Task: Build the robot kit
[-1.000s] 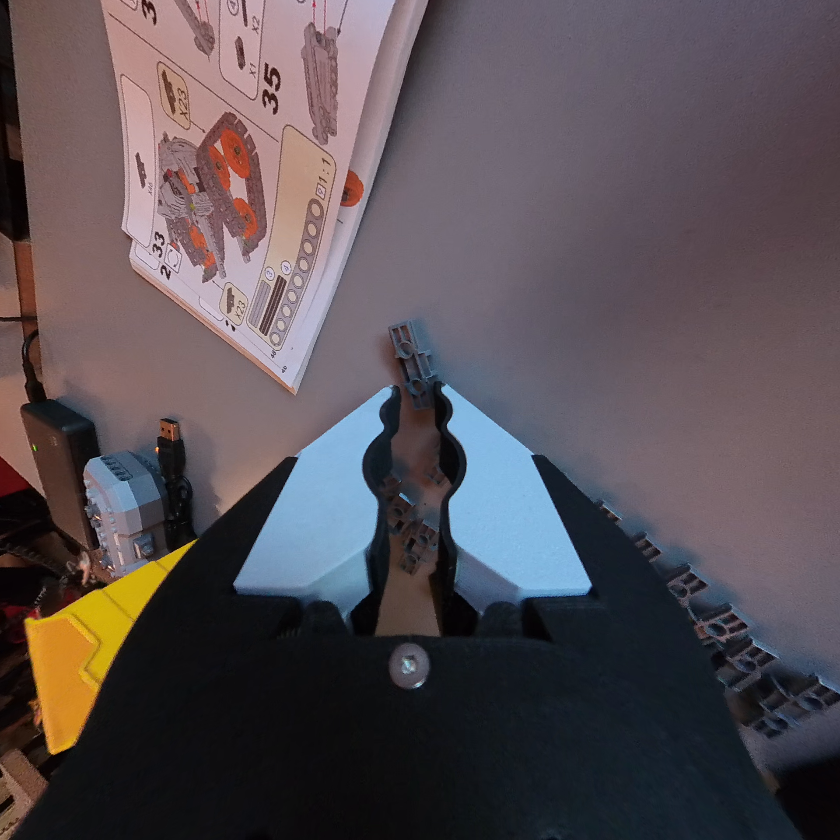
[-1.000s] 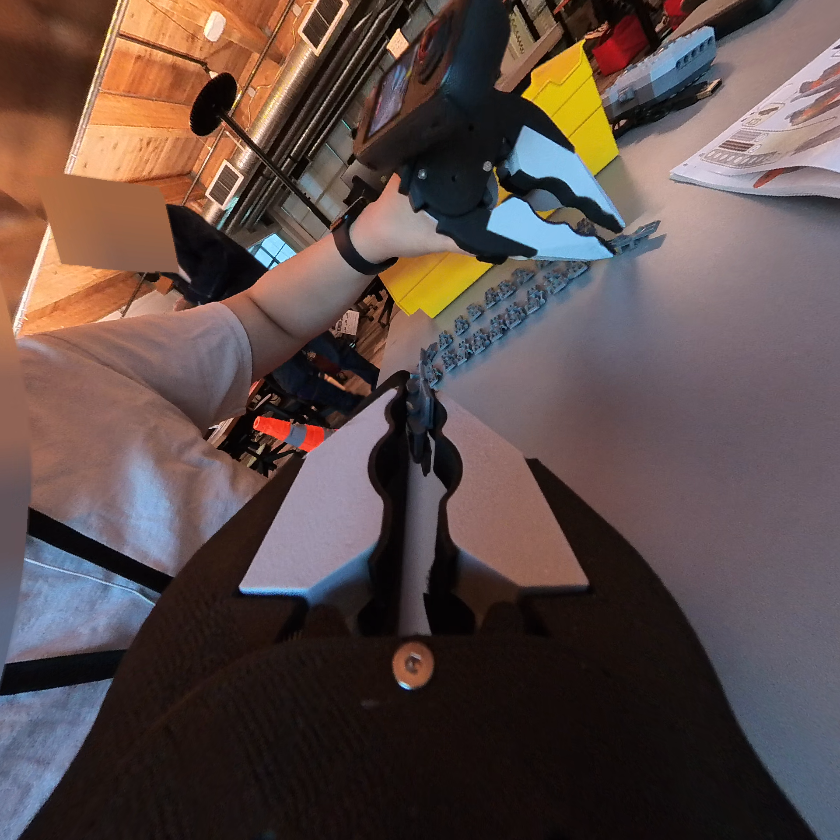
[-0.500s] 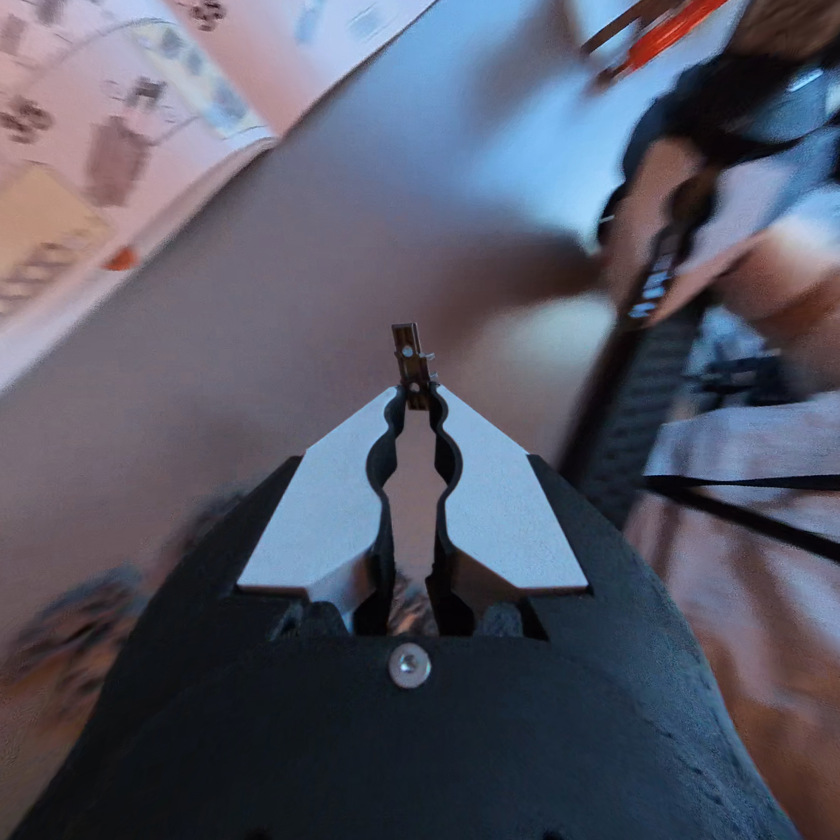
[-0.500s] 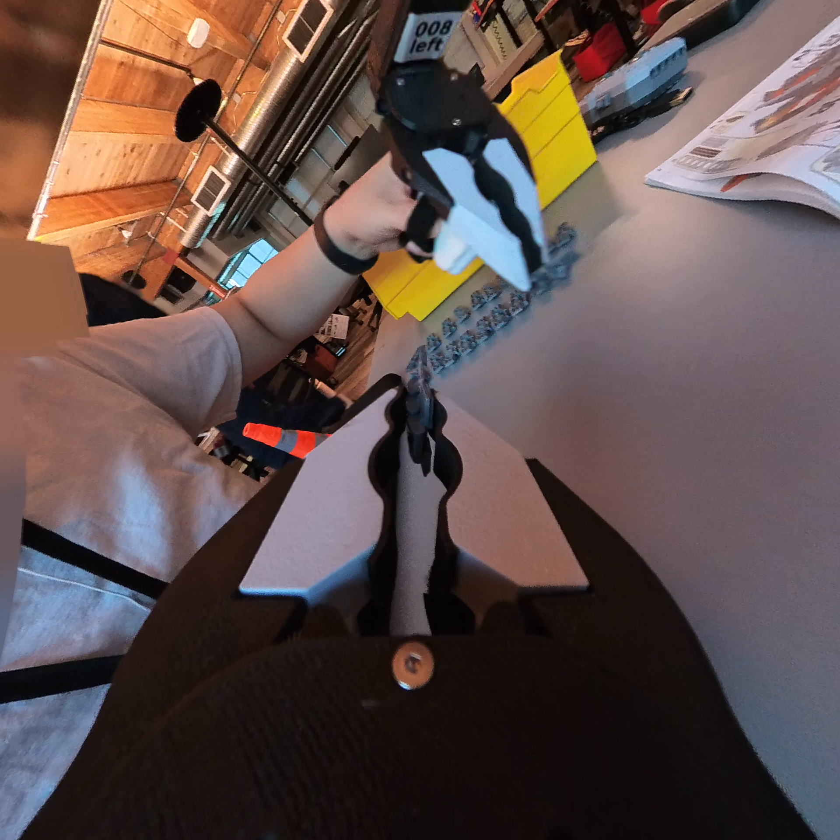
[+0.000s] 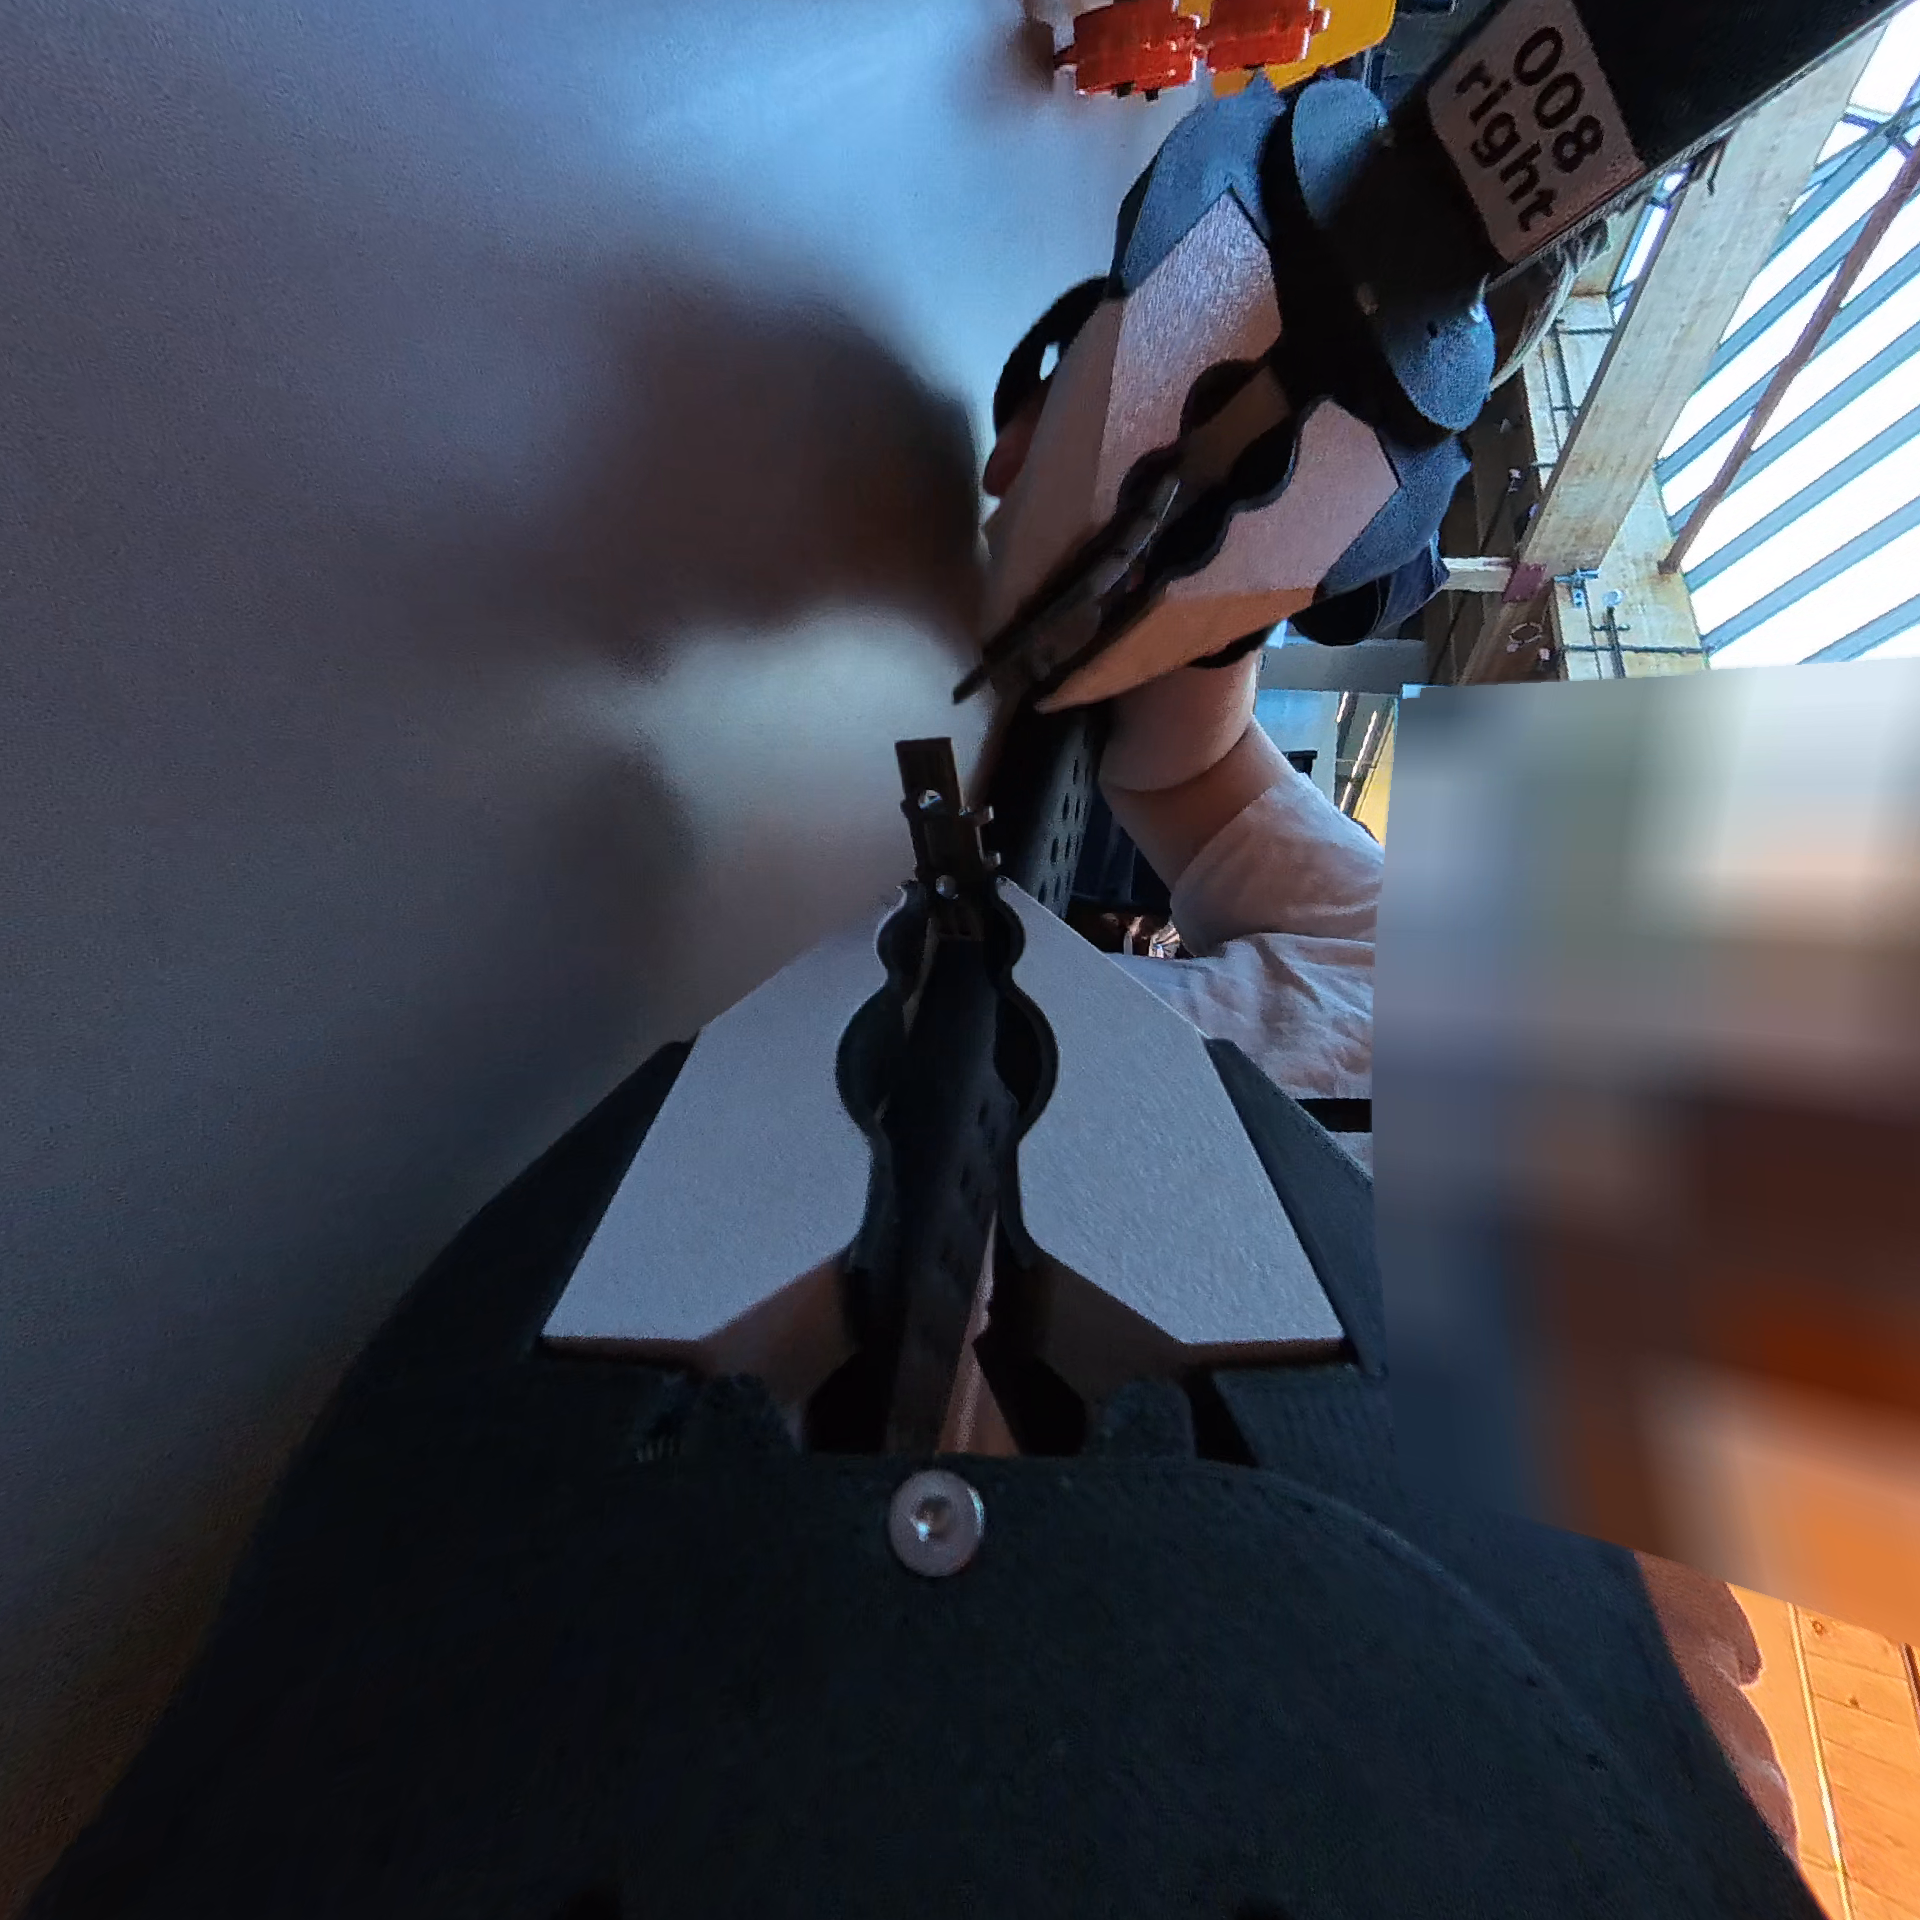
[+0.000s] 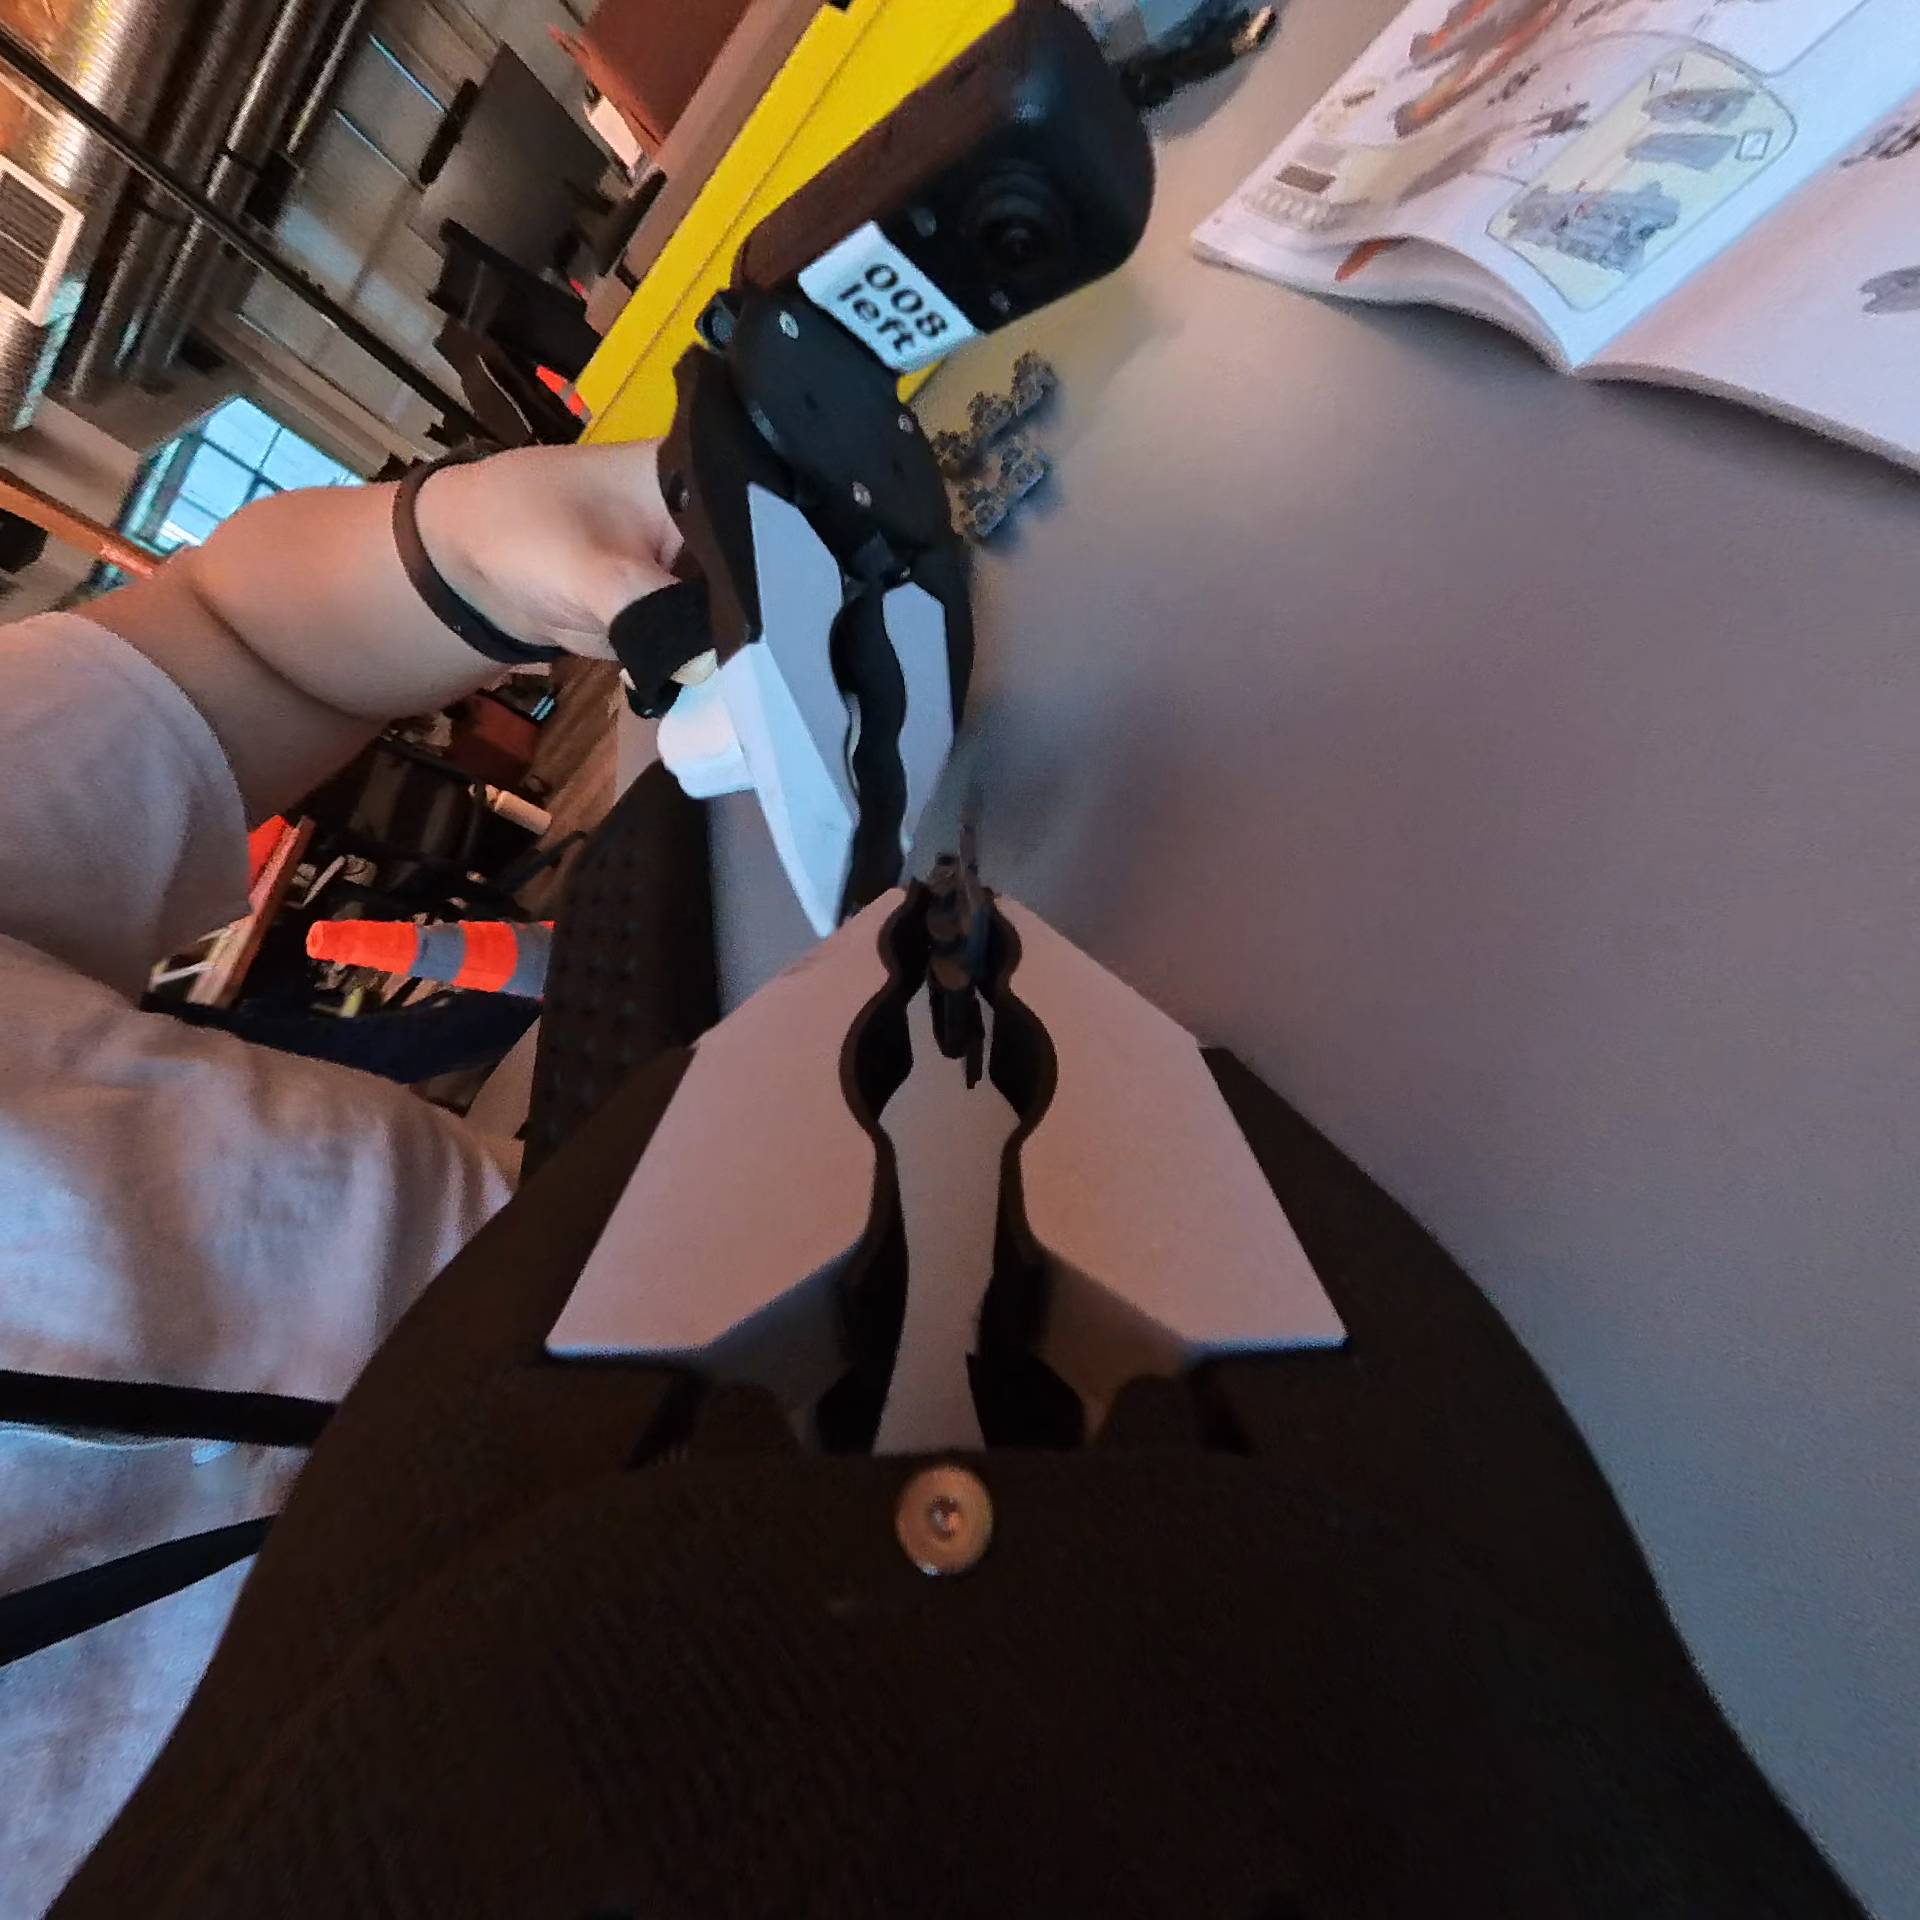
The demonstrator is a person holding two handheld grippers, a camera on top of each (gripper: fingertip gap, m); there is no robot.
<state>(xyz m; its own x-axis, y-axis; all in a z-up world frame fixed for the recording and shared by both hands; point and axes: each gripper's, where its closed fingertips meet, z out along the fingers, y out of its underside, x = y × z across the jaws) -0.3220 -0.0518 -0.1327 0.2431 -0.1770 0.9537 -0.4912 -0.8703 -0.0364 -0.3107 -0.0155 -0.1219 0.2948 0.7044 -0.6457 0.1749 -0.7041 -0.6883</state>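
Note:
My left gripper (image 5: 948, 899) is shut on a small grey track link (image 5: 938, 805) that sticks out past its tips, held in the air above the grey table (image 5: 312, 727). My right gripper (image 6: 951, 906) is shut on a short grey piece of linked track (image 6: 954, 966), seen edge-on between its fingers. The two grippers point at each other, tips a short gap apart. The right gripper also shows in the left wrist view (image 5: 1003, 673), with its track piece (image 5: 1112, 561). The left gripper also shows in the right wrist view (image 6: 878, 873), held by a hand (image 6: 540, 551).
A row of loose grey track links (image 6: 997, 457) lies on the table behind the left gripper. An open instruction booklet (image 6: 1558, 208) lies at the far right. A yellow bin (image 6: 727, 239) stands beyond the table edge. Orange parts (image 5: 1143, 42) sit at the top of the left wrist view.
My left gripper lifted the link off the table and swung away from the booklet toward the right gripper. The right gripper stayed shut on its piece; the tips are now close together.

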